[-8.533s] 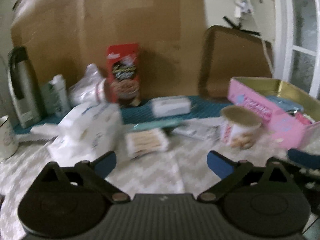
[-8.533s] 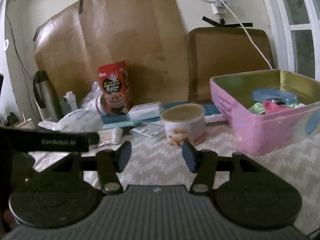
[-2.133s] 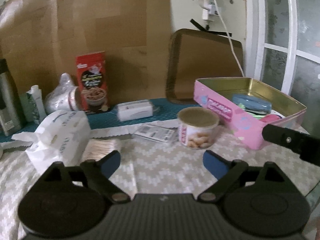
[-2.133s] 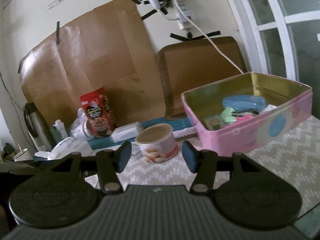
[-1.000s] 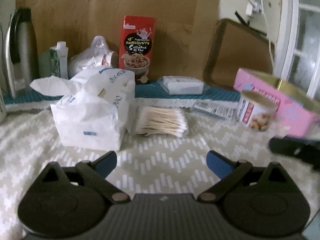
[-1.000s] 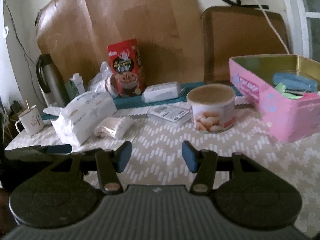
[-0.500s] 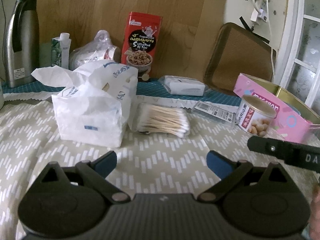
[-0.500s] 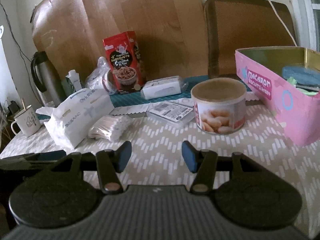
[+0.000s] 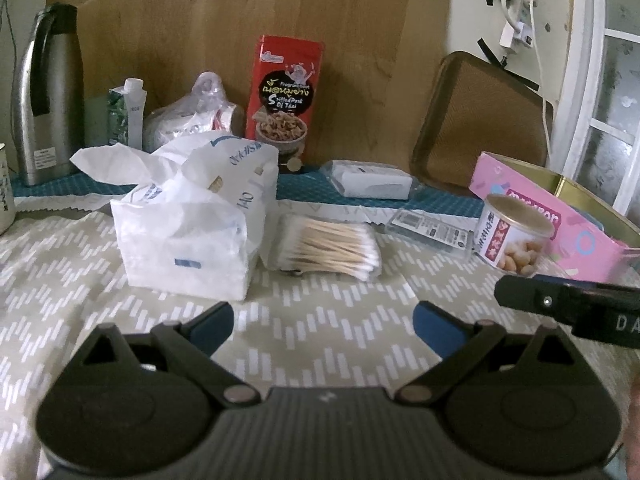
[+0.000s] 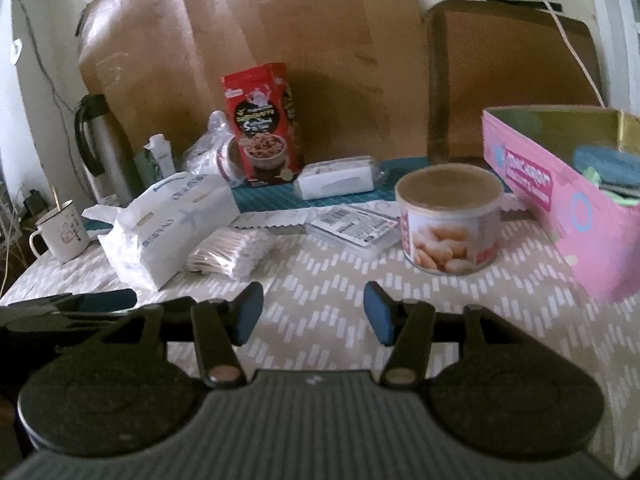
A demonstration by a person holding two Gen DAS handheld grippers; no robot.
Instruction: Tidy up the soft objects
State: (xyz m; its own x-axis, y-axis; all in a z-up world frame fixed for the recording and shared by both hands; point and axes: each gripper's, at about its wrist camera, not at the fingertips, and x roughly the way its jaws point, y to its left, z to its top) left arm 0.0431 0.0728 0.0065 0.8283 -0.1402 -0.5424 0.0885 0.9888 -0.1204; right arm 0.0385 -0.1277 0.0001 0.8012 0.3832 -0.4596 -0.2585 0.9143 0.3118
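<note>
Two grippers hang above a table spread with a zigzag-patterned cloth [image 9: 328, 304], both empty. In the left wrist view, the left gripper [image 9: 323, 322] has its blue-padded jaws spread wide with nothing between them, only bare cloth showing in the gap. Beyond it, to the left of centre, sits a white tissue pack [image 9: 188, 224] in crumpled plastic, one tissue pulled up out of the top. Just beside its right flank lies a clear bag of cotton swabs [image 9: 328, 248], the sticks lying roughly level. Farther right come a flat barcode-labelled packet [image 9: 430, 230], a round snack tin [image 9: 514, 238] and a pink tin box [image 9: 560, 232] with its lid off. Along the back stand a steel thermos [image 9: 44, 92], a small carton [image 9: 130, 110], a knotted plastic bag [image 9: 192, 120], a red food box [image 9: 286, 100] and a wrapped white bar [image 9: 372, 182]. Part of the right gripper [image 9: 568, 306] juts in from the right edge. In the right wrist view, which is slightly blurred, the right gripper [image 10: 313, 316] holds its jaws partly apart, also gripping nothing. The tissue pack [image 10: 168, 224] lies to the left, the cotton swabs [image 10: 230, 254] touching its near side. The snack tin [image 10: 450, 220] stands ahead to the right, near the pink tin box [image 10: 556, 196], which holds a blue thing and something green. A white mug [image 10: 62, 230] stands at the far left, and the left gripper [image 10: 80, 304] shows at the left edge.
</note>
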